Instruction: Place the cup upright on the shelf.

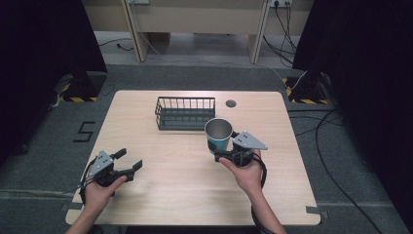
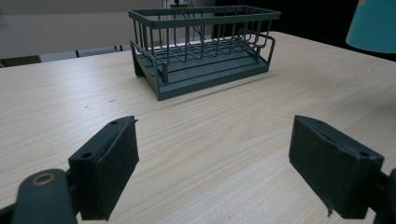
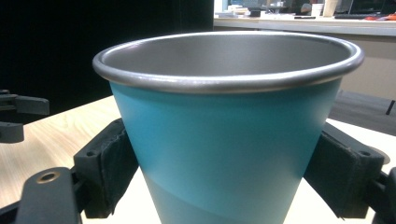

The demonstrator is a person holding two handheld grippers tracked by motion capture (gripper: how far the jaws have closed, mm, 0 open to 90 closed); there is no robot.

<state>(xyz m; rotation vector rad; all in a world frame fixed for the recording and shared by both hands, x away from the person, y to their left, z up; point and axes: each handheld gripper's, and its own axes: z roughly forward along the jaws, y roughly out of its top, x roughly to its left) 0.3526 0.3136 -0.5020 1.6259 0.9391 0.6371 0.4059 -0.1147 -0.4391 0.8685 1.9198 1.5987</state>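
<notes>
Your right hand-held gripper (image 1: 225, 155) grasps the teal, metal-rimmed tapered cup (image 1: 218, 134), both black pads pressed to its sides, upright and right of the centre of the pale wooden tabletop (image 1: 165, 195). At the cup's 11 o'clock, very near, sits the dark wire basket (image 1: 185, 112), with nothing between them. Beyond it at 1 o'clock is a round dark grommet (image 1: 231, 103). Your left hand-held gripper (image 1: 127, 161) rests released at 8 o'clock, well apart.
</notes>
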